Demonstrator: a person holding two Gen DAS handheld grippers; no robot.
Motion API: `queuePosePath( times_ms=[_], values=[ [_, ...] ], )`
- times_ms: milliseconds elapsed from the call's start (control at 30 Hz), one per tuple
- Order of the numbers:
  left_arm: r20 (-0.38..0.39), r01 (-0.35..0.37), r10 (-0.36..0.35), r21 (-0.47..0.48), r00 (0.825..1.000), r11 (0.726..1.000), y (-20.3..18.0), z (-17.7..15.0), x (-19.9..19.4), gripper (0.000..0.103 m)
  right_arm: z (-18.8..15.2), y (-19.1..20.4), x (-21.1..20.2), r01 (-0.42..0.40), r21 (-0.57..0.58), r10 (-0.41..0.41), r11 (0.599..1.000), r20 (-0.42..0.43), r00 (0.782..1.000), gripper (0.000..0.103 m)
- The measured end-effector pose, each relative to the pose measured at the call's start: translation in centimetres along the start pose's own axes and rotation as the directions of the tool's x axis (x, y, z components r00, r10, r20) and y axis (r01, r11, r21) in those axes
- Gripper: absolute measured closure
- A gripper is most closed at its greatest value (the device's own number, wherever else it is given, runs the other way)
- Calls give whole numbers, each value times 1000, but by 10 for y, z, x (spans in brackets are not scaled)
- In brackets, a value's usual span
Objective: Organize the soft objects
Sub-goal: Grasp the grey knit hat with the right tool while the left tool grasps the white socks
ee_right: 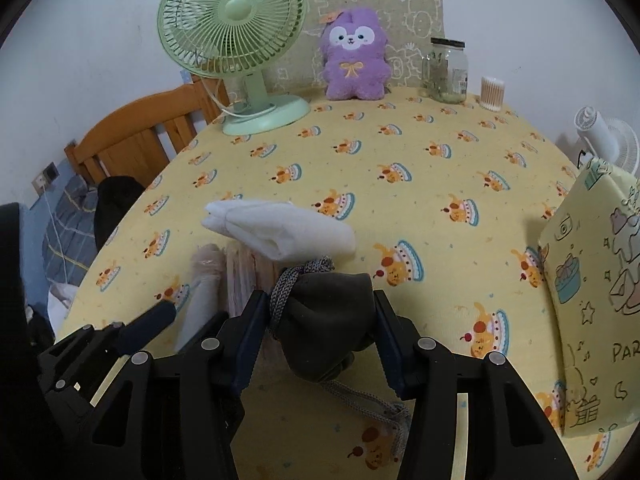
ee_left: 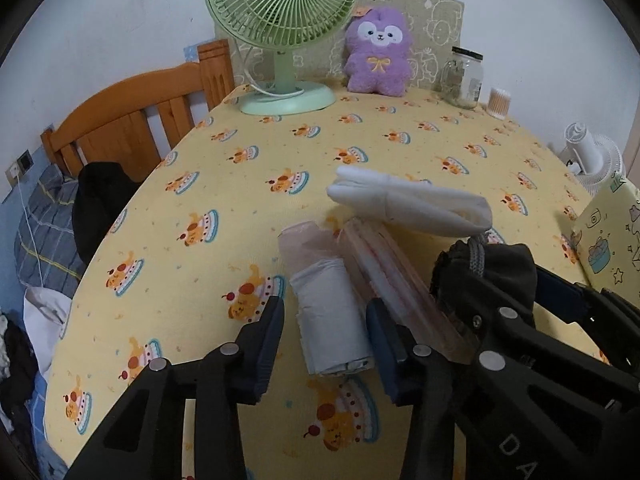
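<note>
The job looks barely begun. The right tool point(ee_right: 316, 330) is clenched on a dark drawstring pouch point(ee_right: 332, 320) near the front of the worktop point(ee_right: 420, 148). The left tool point(ee_left: 325, 344) is released, its jaws either side of a grey rolled bag point(ee_left: 330, 316), not gripping it. Just right of that lies a pink folded bag point(ee_left: 384, 264), and beyond them a white folded cloth point(ee_left: 416, 204). A yellow box point(ee_right: 592, 300) stands at the right, possibly their destination.
</note>
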State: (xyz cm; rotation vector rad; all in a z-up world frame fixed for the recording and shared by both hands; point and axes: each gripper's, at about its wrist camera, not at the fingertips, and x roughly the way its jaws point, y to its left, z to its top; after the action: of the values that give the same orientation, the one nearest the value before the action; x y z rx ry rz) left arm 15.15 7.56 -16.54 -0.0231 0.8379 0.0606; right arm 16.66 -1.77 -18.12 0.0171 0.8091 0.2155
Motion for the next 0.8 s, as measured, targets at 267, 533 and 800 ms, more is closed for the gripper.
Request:
queuePosePath(
  times_ms=[267, 533, 800],
  values=[
    [22, 30, -29, -11, 999, 999, -3, -9, -8, 82, -4, -5, 0, 8, 10, -8, 1000, -13, 1000, 48],
    [60, 6, -4, -24, 998, 1000, -6, -16, -30, 82, -12, -2, -18, -5, -4, 5, 1000, 6, 1000, 48],
    [111, 24, -24, -3, 994, 1000, -17, -18, -57, 82, -13, -6, -48, 0, 4, -1, 1000, 60, 998, 48]
  ],
)
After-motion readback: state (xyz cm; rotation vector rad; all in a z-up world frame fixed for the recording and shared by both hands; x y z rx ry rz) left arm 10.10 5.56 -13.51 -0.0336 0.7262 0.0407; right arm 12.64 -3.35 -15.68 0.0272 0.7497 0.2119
